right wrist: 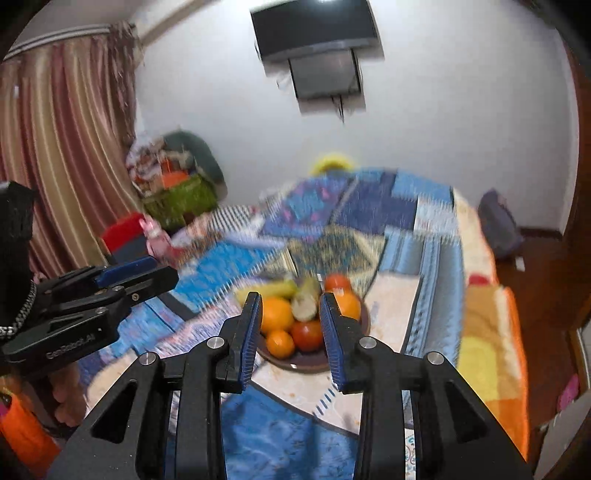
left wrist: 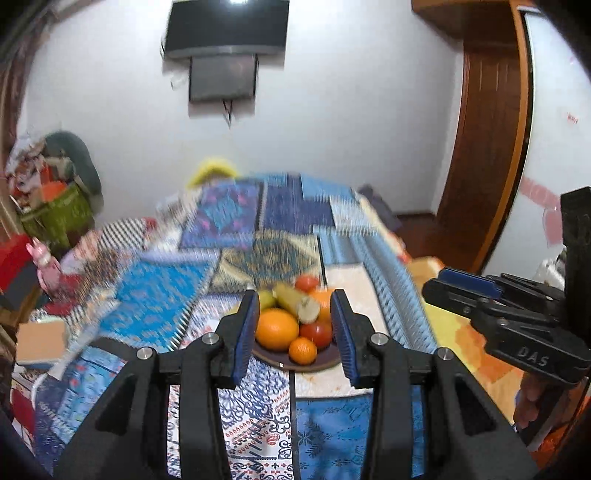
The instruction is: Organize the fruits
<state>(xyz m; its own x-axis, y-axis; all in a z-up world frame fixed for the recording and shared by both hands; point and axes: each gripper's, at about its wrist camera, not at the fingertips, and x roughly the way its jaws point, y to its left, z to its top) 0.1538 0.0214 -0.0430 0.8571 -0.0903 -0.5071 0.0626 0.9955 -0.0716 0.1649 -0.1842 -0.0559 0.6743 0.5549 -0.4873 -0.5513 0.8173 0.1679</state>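
Observation:
A brown plate (left wrist: 295, 363) of fruit sits on a patchwork-covered bed. On it lie a large orange (left wrist: 277, 328), a small orange (left wrist: 303, 350), a red tomato (left wrist: 317, 331), a pale cucumber-like piece (left wrist: 297, 301), a green fruit (left wrist: 266, 298) and another tomato (left wrist: 306, 282). My left gripper (left wrist: 295, 332) is open and empty, held above the bed in front of the plate. My right gripper (right wrist: 290, 330) is open and empty, also short of the plate (right wrist: 306, 360); the oranges (right wrist: 276, 314) and a tomato (right wrist: 307, 334) show between its fingers. Both views are blurred.
The patchwork quilt (left wrist: 236, 218) covers the bed; an orange-yellow blanket (right wrist: 491, 350) hangs on its right side. A green basket of clutter (left wrist: 55, 214) and striped curtain (right wrist: 55, 147) stand at left. A wooden door (left wrist: 487, 147) is at right, a wall unit (left wrist: 225, 29) above.

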